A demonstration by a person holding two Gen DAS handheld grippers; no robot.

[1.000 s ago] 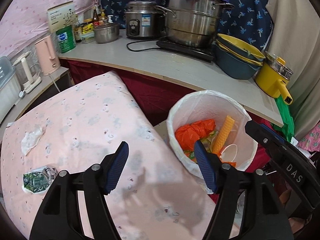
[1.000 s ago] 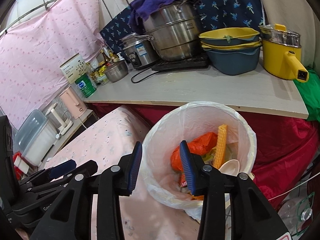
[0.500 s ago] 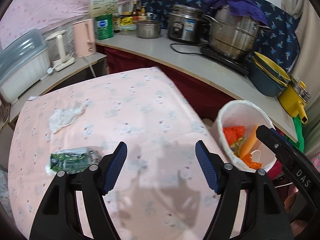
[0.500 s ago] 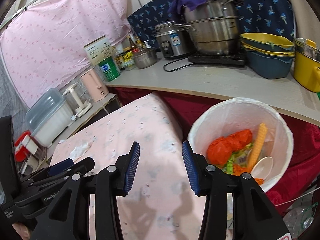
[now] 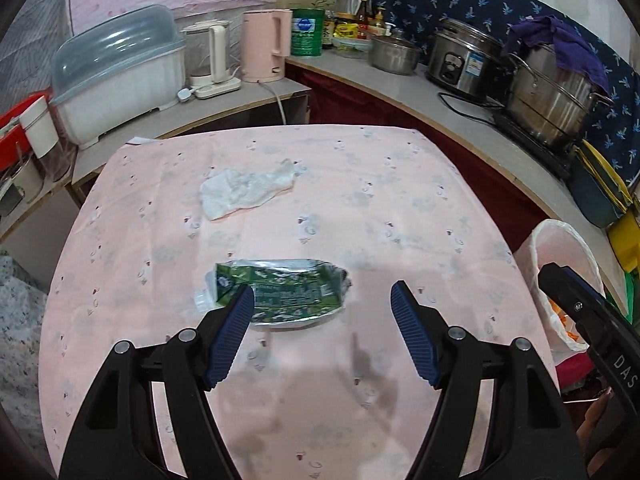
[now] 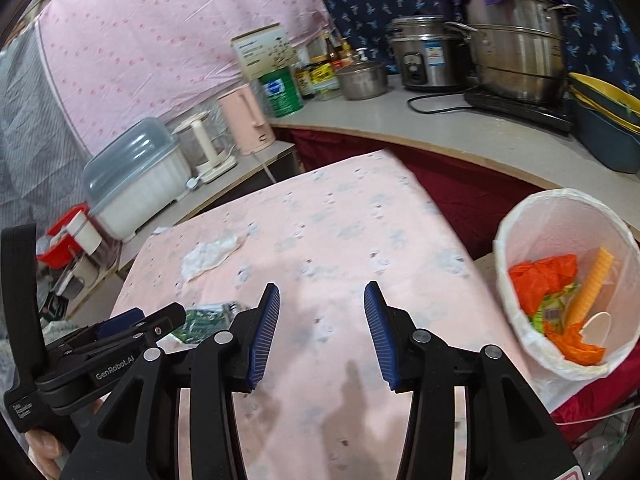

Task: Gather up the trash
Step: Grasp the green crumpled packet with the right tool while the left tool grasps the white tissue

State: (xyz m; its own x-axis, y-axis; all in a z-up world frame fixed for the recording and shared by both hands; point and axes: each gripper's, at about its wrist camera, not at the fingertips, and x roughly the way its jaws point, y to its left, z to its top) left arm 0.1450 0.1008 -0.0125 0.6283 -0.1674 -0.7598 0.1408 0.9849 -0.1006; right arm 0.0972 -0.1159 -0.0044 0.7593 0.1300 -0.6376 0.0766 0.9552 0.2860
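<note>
A flattened green and silver carton (image 5: 280, 294) lies on the pink table cloth (image 5: 360, 208), just ahead of my open, empty left gripper (image 5: 322, 308); its left finger overlaps the carton's near left end. A crumpled white tissue (image 5: 244, 190) lies farther back. In the right wrist view the carton (image 6: 204, 318) and tissue (image 6: 210, 254) sit to the left. My right gripper (image 6: 320, 312) is open and empty above the cloth. The white-lined trash bin (image 6: 516, 280) stands to its right, holding orange plastic and other trash.
The bin also shows at the right edge of the left wrist view (image 5: 560, 248). A counter (image 6: 460, 132) with pots, a rice cooker, a pink kettle and a plastic box curves behind the table. The left gripper's body (image 6: 100, 352) is at lower left.
Both grippers have swung left, away from the bin and over the table. The carton and tissue now sit centred ahead of the left gripper. Both stay open.
</note>
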